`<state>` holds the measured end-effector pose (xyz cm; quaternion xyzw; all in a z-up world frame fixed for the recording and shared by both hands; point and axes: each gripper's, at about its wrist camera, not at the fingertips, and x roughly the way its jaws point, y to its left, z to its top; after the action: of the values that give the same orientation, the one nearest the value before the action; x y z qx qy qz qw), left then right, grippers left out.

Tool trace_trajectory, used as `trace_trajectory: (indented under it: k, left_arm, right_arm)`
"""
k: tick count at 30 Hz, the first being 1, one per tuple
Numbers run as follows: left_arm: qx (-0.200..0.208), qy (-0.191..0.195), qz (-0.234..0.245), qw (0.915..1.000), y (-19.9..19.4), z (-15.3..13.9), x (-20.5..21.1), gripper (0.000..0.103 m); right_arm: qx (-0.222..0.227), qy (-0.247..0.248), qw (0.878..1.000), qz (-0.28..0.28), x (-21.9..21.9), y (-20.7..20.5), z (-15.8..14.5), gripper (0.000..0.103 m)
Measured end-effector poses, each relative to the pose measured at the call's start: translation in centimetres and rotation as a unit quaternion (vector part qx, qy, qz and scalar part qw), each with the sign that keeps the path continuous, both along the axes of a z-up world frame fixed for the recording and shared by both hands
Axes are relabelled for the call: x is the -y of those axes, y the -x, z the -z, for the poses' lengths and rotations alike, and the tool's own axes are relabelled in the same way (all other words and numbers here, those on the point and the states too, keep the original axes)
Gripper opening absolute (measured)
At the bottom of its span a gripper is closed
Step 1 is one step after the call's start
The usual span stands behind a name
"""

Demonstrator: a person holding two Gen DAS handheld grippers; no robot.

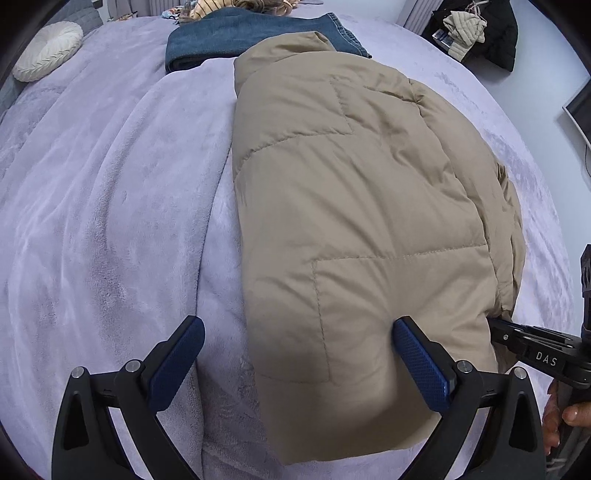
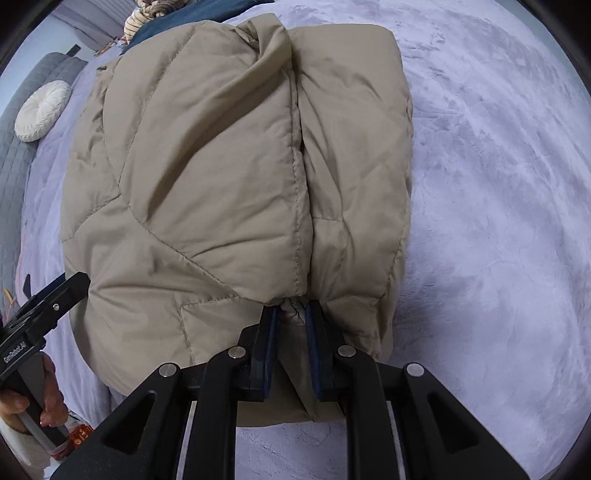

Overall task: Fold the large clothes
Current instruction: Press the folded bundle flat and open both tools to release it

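Observation:
A beige quilted puffer jacket (image 1: pixel 354 206) lies folded lengthwise on the lavender bed cover (image 1: pixel 110 206). My left gripper (image 1: pixel 299 354) hangs open over the jacket's near left corner; its right pad (image 1: pixel 421 365) touches the fabric, and the left pad is over bare cover. In the right wrist view the jacket (image 2: pixel 221 166) fills the middle. My right gripper (image 2: pixel 291 321) is shut on a bunched bit of its near hem, with fabric pinched between the blue pads. Each gripper shows at the edge of the other's view: the right gripper (image 1: pixel 532 347) and the left gripper (image 2: pixel 48 306), both held by a hand.
Folded blue jeans (image 1: pixel 258 37) lie just beyond the jacket's collar end, with more clothes heaped behind them. A round white cushion (image 1: pixel 48 50) sits at the far left by a grey headboard (image 2: pixel 22 155). Dark garments (image 1: pixel 476 33) are piled beyond the bed's far right.

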<state>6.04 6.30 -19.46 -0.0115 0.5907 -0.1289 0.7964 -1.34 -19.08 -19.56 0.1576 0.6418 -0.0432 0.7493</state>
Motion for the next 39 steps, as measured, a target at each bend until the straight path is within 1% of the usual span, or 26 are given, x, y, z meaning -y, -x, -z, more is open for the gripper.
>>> trace_trajectory:
  k: [4,8,11,14,16,20,22,24,25,27,28,30,32,34,36,39]
  left_arm:
    - [-0.007,-0.007,0.006,0.9999,0.8,-0.8,0.2,0.103]
    - [-0.006,-0.015,-0.003,0.9999,1.3,-1.6,0.0,0.103]
    - [-0.002,-0.023,-0.009,0.9997,1.9,-2.0,-0.2,0.103]
    - [0.004,-0.032,-0.009,0.9994,2.1,-2.4,-0.2,0.103]
    - [0.002,-0.03,-0.006,0.9995,2.0,-2.4,-0.3,0.103]
    - [0.018,-0.059,-0.01,0.998,2.2,-2.8,-0.2,0.103]
    - [0.019,-0.053,-0.011,0.9984,2.2,-2.9,-0.3,0.103]
    - [0.016,-0.055,-0.013,0.9983,2.2,-3.0,-0.4,0.103]
    - [0.014,-0.059,-0.012,0.9981,2.2,-3.0,-0.3,0.103]
    - [0.015,-0.065,-0.01,0.9978,2.4,-3.1,-0.3,0.103]
    - [0.015,-0.064,-0.009,0.9978,2.4,-3.2,-0.2,0.103]
    - [0.015,-0.057,-0.006,0.9983,2.8,-3.5,-0.2,0.103]
    - [0.017,-0.055,-0.006,0.9983,3.4,-3.9,-0.1,0.103]
    - [0.021,-0.055,-0.007,0.9982,3.9,-4.5,0.0,0.103]
    - [0.027,-0.063,-0.009,0.9976,4.7,-5.1,0.2,0.103]
    - [0.023,-0.062,-0.017,0.9977,6.0,-6.0,0.4,0.103]
  right_arm:
    - [-0.004,0.003,1.0,0.006,-0.3,0.4,-0.6,0.019]
    - [-0.01,0.01,1.0,0.018,-0.9,0.7,-0.7,0.019]
    - [-0.014,0.022,1.0,0.015,-1.9,0.9,-0.7,0.02]
    - [-0.018,0.029,0.999,0.012,-2.1,0.3,-0.9,0.021]
    - [-0.018,0.031,0.999,0.013,-2.4,0.2,-1.1,0.022]
    - [-0.019,0.029,0.999,0.021,-3.2,0.3,-1.0,0.022]
    - [-0.02,0.029,0.999,0.023,-3.0,0.2,-0.8,0.022]
    - [-0.02,0.03,0.999,0.023,-2.9,0.2,-1.0,0.023]
    - [-0.02,0.03,0.999,0.024,-2.6,0.4,-1.2,0.024]
    - [-0.019,0.029,0.999,0.026,-2.6,0.7,-1.8,0.029]
    - [-0.017,0.028,0.999,0.026,-2.6,0.9,-2.2,0.033]
    - [-0.013,0.025,0.999,0.022,-2.7,1.4,-2.9,0.035]
    - [-0.008,0.025,1.0,0.014,-2.9,1.8,-3.8,0.04]
    - [-0.005,0.025,1.0,0.004,-3.1,2.2,-4.5,0.042]
    - [0.0,0.018,1.0,-0.003,-3.1,2.7,-5.1,0.043]
    - [0.01,0.003,1.0,-0.003,-2.8,3.5,-5.9,0.048]
